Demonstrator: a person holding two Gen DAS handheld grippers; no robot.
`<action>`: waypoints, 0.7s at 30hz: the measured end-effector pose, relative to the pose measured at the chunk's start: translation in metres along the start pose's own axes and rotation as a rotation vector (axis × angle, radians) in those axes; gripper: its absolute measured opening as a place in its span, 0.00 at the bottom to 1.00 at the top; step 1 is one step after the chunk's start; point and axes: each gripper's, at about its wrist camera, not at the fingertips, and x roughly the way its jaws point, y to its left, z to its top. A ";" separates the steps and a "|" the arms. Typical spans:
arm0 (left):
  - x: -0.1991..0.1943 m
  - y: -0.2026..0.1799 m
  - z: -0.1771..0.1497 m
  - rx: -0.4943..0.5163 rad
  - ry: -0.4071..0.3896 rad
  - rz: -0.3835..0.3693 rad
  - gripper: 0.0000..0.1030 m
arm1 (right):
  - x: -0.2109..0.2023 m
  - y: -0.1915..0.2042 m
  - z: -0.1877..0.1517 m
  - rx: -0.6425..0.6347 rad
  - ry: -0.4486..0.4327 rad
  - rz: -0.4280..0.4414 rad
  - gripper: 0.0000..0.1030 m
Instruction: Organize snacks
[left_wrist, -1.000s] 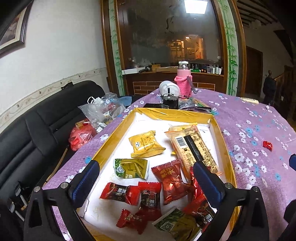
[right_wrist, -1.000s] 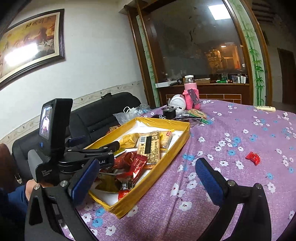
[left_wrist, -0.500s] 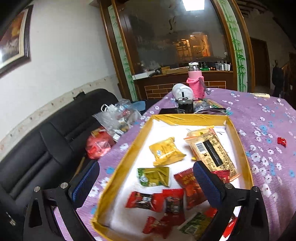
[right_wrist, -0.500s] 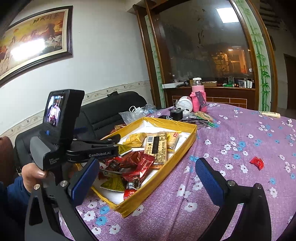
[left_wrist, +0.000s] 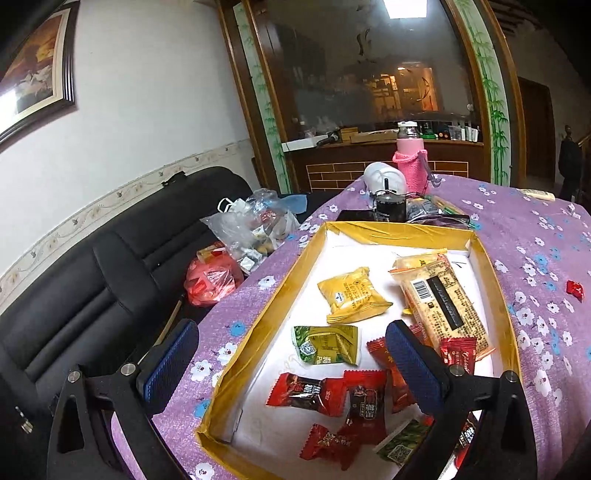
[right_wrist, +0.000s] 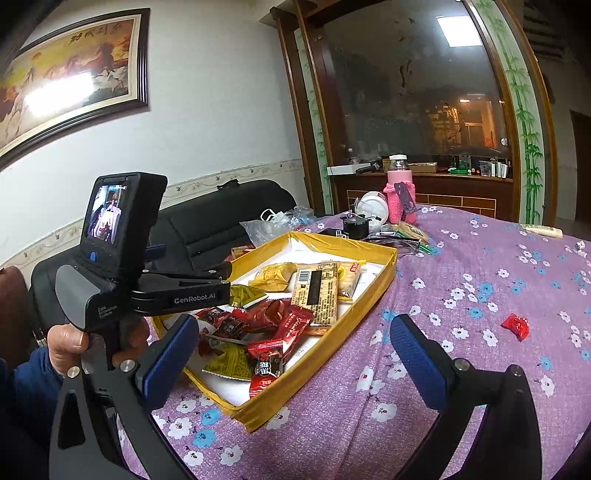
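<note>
Snacks (left_wrist: 354, 373) in red, green and yellow wrappers, plus a long tan bar (left_wrist: 441, 301), lie loose in the gold-rimmed box (left_wrist: 258, 317) on the purple floral tabletop (right_wrist: 480, 266); one red candy (right_wrist: 514, 325) sits apart on the cloth; left hand-held gripper (left_wrist: 291, 363) hangs wide and empty over the box's near end; right hand-held gripper (right_wrist: 291, 358) is wide, empty, beside the box.

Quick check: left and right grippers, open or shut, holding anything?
Left gripper: open, empty, above the yellow tray.
Right gripper: open, empty, above the purple tablecloth.
</note>
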 end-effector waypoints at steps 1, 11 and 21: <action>0.000 0.000 0.000 -0.003 0.001 0.002 0.99 | 0.000 0.000 0.000 0.000 0.001 0.000 1.00; 0.002 0.001 0.000 0.004 0.004 0.006 0.99 | 0.001 0.001 -0.001 -0.003 0.002 0.001 1.00; 0.006 0.005 0.000 -0.012 0.020 0.003 0.99 | 0.000 0.000 -0.002 -0.007 0.005 0.008 1.00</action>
